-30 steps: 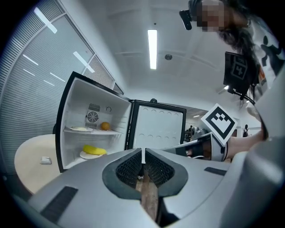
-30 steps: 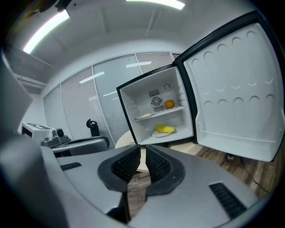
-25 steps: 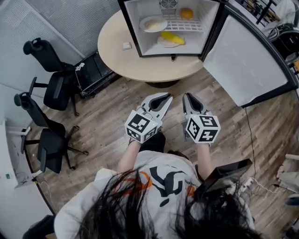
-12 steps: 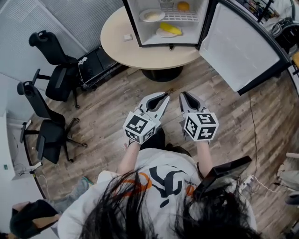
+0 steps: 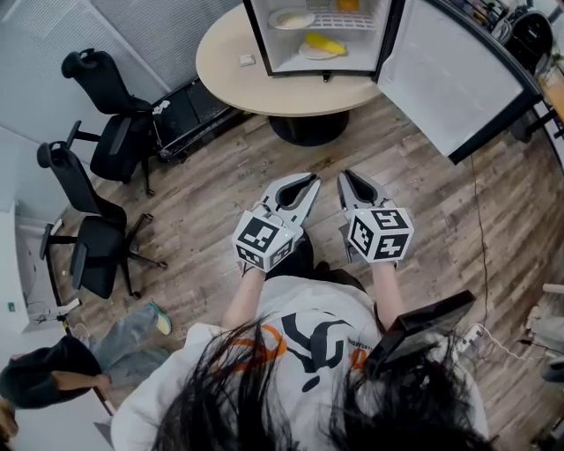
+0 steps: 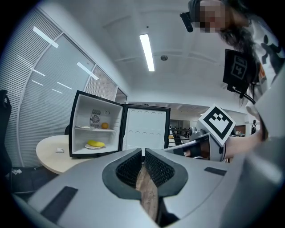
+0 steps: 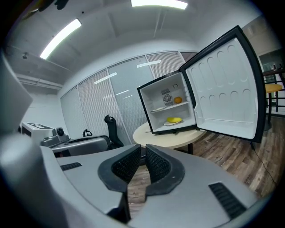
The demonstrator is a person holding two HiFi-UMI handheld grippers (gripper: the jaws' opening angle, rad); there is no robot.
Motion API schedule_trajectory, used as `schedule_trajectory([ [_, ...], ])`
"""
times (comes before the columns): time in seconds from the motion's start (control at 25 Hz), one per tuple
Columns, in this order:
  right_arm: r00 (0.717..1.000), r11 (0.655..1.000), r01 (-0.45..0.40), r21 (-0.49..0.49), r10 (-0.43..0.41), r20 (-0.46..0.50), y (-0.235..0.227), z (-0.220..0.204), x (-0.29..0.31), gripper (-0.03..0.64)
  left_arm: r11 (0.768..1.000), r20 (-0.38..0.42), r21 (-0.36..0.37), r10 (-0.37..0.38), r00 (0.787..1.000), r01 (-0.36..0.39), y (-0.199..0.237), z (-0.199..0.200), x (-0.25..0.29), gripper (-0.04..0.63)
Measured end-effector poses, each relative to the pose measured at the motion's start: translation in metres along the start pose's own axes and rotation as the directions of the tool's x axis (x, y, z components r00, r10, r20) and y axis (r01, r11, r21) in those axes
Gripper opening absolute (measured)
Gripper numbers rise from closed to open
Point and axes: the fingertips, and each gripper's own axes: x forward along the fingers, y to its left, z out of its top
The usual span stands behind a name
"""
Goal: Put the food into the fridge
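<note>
The fridge (image 5: 256, 40) is set on the round surface (image 5: 264, 95), with its door (image 5: 449, 79) swung open to the right. Inside, a banana (image 5: 323, 43) is laid on the fridge floor; on the shelf above, a plate (image 5: 291, 18) is placed left and an orange (image 5: 348, 4) right. Two chairs (image 5: 119, 132) are stood left of the surface. The left tongs (image 5: 310, 181) and right tongs (image 5: 345, 176) are held side by side, well apart from the surface.

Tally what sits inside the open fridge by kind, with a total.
Plates: 2
Banana: 1
Orange: 1
Total: 4
Whether the upper plate bears food is too blurred to tell.
</note>
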Motion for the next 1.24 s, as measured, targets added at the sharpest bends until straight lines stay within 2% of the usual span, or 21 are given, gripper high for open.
schedule_trajectory([
  [0.64, 1.000, 1.000, 0.016, -0.015, -0.016, 0.006, 0.009, -0.007, -0.021, 0.040, 1.000, 0.011, 0.014, -0.020, 1.000, 0.020, -0.017, -0.001, -0.015, 0.015],
  [0.88, 1.000, 0.999, 0.025, -0.028, -0.024, 0.011, 0.011, -0.005, -0.022, 0.040, 1.000, 0.036, 0.023, -0.021, 0.999, 0.020, -0.017, 0.009, -0.020, 0.015],
  [1.24, 0.999, 0.999, 0.031, -0.038, -0.030, 0.017, 0.000, 0.002, -0.021, 0.040, 0.999, 0.041, 0.030, -0.022, 0.999, 0.020, -0.015, 0.010, -0.008, 0.015],
])
